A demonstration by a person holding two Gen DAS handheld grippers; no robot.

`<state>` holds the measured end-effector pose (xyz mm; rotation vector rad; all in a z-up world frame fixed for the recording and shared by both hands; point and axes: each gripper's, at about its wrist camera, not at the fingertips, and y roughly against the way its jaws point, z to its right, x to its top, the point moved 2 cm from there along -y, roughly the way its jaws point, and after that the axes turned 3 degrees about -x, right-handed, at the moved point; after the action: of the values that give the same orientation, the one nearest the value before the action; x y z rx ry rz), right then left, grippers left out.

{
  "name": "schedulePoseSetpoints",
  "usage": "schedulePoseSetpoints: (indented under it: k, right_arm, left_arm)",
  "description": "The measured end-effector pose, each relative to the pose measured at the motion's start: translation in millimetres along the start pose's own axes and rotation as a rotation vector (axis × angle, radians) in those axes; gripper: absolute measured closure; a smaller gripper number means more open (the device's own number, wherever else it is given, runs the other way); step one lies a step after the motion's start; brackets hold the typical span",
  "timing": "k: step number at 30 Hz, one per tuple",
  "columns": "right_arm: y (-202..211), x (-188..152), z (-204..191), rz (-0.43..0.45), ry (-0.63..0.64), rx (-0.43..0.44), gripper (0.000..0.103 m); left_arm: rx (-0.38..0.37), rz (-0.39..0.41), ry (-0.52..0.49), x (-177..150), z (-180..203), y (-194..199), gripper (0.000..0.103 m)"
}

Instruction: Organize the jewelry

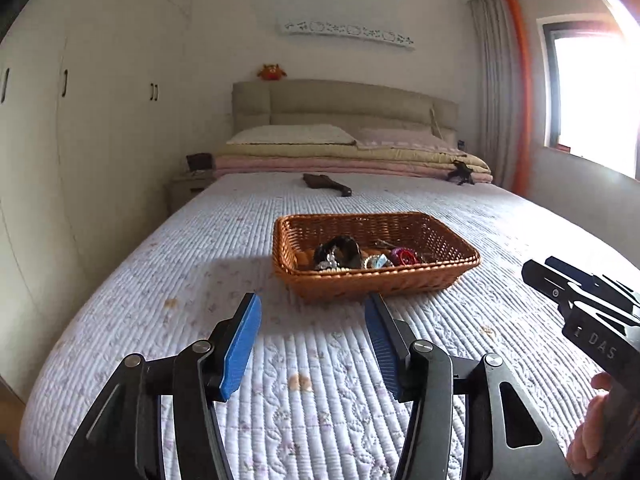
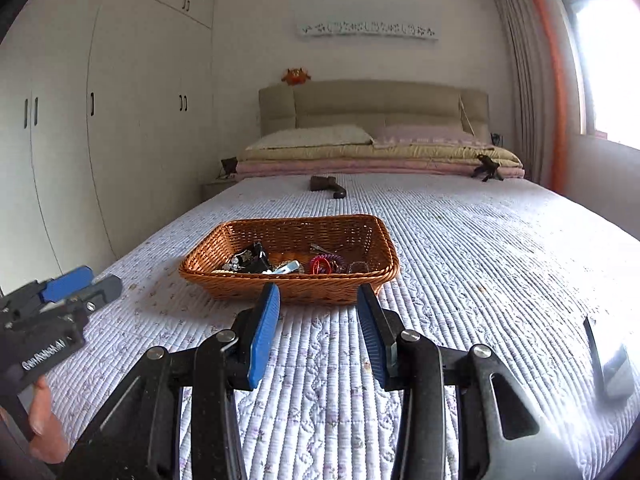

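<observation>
Your right gripper (image 2: 318,300) reads "DAS" on its side in the left view; your left gripper (image 1: 312,308) reads "GenRobot.AI" in the right view. Both hang released, blue pads spread wide with nothing between them, just short of the basket (image 1: 440,280), above the quilt (image 1: 200,248). The jewelry (image 2: 280,264) lies heaped inside the basket: a black clip at its left, a red coil at its right. Beyond the basket lie a brown brush (image 2: 326,186), folded blankets (image 2: 380,160) and a headboard (image 2: 372,106). Nothing stands between your pads and the basket.
</observation>
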<state>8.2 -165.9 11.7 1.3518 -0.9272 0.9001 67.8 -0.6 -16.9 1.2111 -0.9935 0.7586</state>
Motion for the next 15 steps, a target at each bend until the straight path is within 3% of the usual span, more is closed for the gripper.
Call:
schedulePoseSetpoints:
  k: [4,8,9,10,12,15]
  right_arm:
    - [-7,-17,-4,-0.008,0.009,-0.030,0.059]
    - [-14,-29,-6,-0.029,0.019,-0.039,0.059]
    - [-15,-31,-6,-0.033,0.016,-0.037,0.053]
    - [-18,-34,-6,-0.037,0.011,-0.032,0.038]
    - [-20,-35,-7,-0.026,0.011,-0.043,0.023]
    - [-23,-35,-8,-0.030,0.027,-0.042,0.023]
  left_arm:
    - [0.157,0.045,-0.036,-18,7,-7,0.048]
    - [0.097,-0.015,-0.023,-29,4,-22,0.048]
    - [0.084,-0.030,-0.013,-31,2,-26,0.048]
    - [0.082,-0.039,-0.011,-33,2,-28,0.047]
    - [0.073,-0.058,-0.002,-34,0,-32,0.047]
    - [0.061,-0.072,0.009,-36,-1,-37,0.045]
